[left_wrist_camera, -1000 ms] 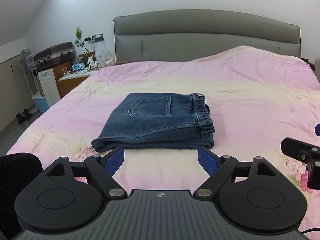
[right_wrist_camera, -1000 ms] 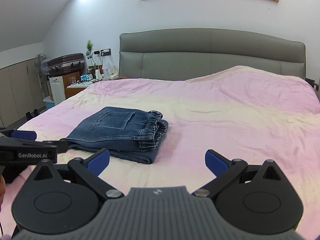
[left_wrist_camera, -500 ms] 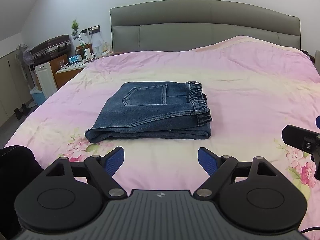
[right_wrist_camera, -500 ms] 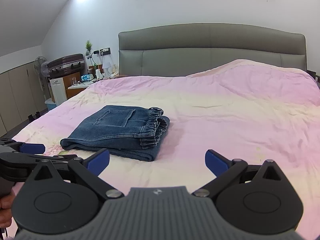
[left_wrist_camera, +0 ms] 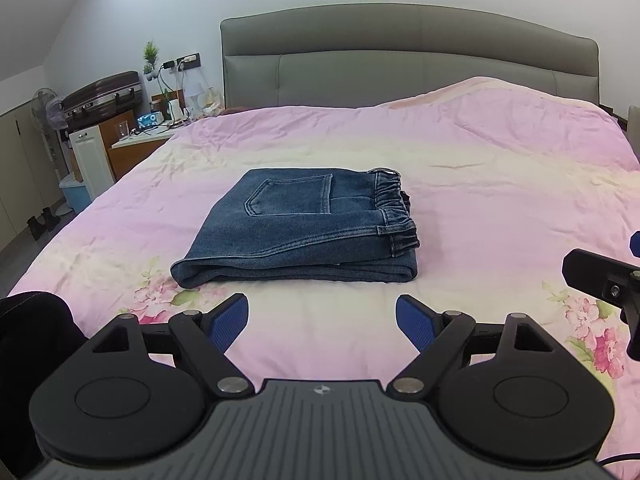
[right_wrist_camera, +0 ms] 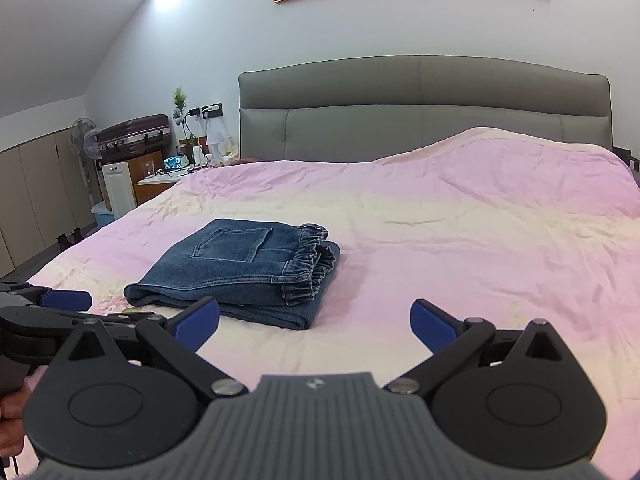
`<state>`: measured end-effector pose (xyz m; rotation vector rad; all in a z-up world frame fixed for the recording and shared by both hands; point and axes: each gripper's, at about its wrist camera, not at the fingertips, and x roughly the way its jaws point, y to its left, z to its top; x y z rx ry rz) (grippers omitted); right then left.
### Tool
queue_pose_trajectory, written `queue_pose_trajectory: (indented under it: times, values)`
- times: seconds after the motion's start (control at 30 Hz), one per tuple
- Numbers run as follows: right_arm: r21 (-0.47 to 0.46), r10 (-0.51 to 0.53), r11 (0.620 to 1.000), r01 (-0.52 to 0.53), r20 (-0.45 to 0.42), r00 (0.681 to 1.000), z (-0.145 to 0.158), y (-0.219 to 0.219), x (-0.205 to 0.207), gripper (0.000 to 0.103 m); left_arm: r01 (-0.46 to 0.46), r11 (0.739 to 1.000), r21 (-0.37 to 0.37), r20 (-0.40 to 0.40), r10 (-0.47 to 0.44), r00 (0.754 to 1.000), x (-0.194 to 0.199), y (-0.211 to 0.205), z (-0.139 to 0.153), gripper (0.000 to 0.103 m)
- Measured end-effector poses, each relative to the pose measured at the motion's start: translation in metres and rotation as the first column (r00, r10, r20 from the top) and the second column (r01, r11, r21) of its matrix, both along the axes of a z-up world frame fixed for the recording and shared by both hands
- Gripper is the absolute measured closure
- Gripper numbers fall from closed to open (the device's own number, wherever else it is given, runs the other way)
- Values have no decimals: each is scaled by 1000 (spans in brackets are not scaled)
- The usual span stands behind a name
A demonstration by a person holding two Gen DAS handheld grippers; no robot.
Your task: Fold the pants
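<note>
Pants (left_wrist_camera: 298, 224) lie folded on the bed (left_wrist_camera: 480, 168), just ahead of the left gripper (left_wrist_camera: 322, 322) and ahead and to the left of the right gripper (right_wrist_camera: 314, 322). They look like a neat, thick block, so the folding job seems almost done, or all done. Both grippers hang above the bed, a little way from the pants, and touch nothing. The left gripper is wide open with nothing between its blue pads (left_wrist_camera: 230, 322). The right gripper is wide open too, and it holds nothing. If there is a next move, it may only be a small one, like patting the stack flat or pushing the edges straight, and that calls for a soft, slow touch so the layers do not slide apart. The pants are blue denim, which looks thick and a bit stiff. A square back pocket (left_wrist_camera: 288, 194) with pale stitching sits on top. The waistband (left_wrist_camera: 394, 210) is stretchy and crinkly, bunched up on the side of the stack toward the right gripper. The fold nearest the left gripper is round and fat. The bed cover is soft, pink and cream, with small creases and pink flowers (left_wrist_camera: 596, 330) near the grippers. Behind the pants stands a smooth grey padded headboard (left_wrist_camera: 408, 56).
</note>
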<state>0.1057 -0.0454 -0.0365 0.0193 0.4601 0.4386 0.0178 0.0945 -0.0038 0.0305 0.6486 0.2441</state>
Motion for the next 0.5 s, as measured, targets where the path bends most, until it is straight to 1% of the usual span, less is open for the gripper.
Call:
queue_pose_trajectory:
  times: [0.5]
  values:
    - [8,8,1000,-8,18,1000,3,-4,-5,5,1,1000,12,10,-2,1000,-4,-4,6,5]
